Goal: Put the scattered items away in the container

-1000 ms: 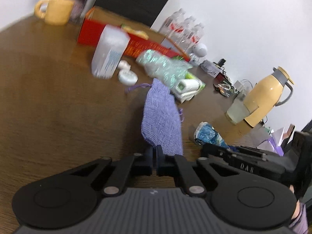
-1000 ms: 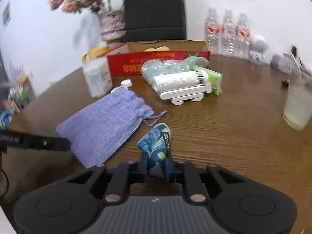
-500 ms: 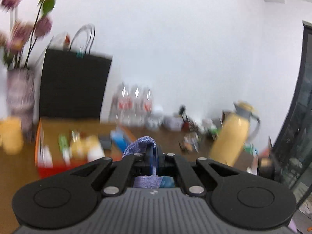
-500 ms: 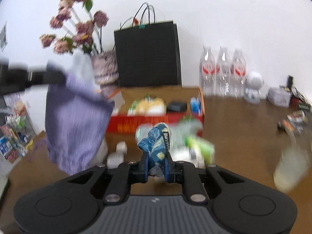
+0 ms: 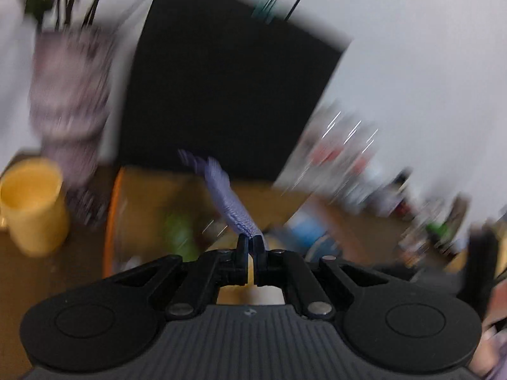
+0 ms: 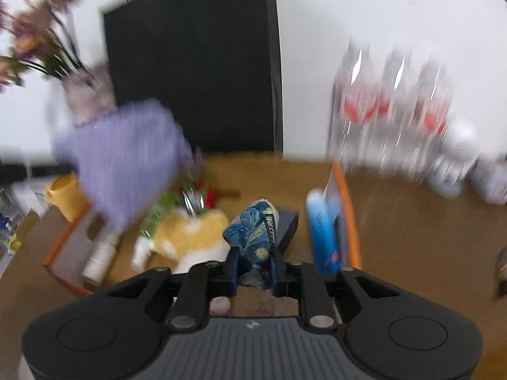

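Observation:
My left gripper is shut on the edge of a purple knit pouch, which hangs above the orange-rimmed cardboard box. In the right wrist view the pouch swings over the box's left half. My right gripper is above the box with a blue patterned packet between its fingers. Its jaws are opening, and the pads still touch the packet. Both views are blurred by motion.
Inside the box lie a yellow plush item, a blue tube and a white bottle. Behind it stand a black bag, a flower vase and water bottles. A yellow mug sits left of the box.
Both grippers lifted their items off the table and carried them forward over the box. The pouch now dangles in the air and the box fills the lower view.

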